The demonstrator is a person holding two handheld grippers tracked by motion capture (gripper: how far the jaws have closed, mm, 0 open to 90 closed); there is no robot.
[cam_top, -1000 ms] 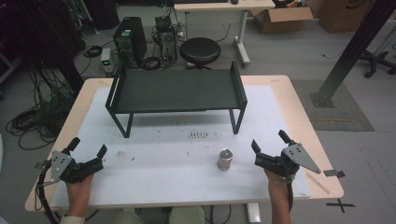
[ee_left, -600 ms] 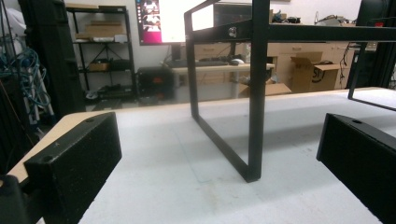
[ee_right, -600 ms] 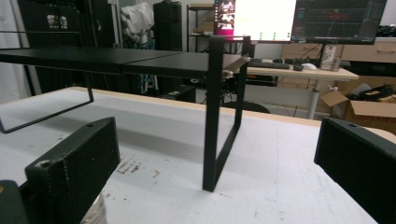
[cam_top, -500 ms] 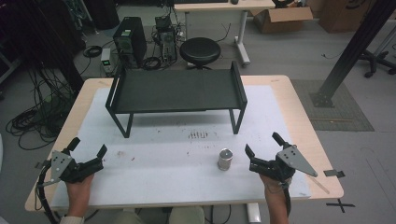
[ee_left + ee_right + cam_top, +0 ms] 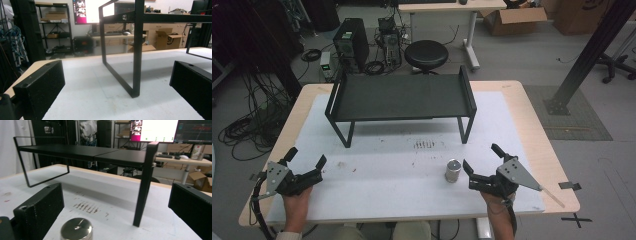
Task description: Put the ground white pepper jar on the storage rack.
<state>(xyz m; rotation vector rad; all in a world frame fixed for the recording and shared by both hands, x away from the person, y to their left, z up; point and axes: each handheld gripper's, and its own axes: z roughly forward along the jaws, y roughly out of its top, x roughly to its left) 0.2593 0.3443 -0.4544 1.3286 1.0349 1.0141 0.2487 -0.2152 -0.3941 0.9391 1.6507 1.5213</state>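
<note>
Metal weight (image 5: pixel 453 170) stands untouched on the white surface (image 5: pixel 402 175), just left of the spread right tongs (image 5: pixel 482 167); left tongs (image 5: pixel 306 160), also spread, wait well apart. Grasping remains.

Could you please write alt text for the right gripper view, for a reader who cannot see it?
A small round silver metal weight stands on the white table mat, low between the open right gripper's two black jaws. Behind it rises a long black metal shelf rack on thin legs.
</note>
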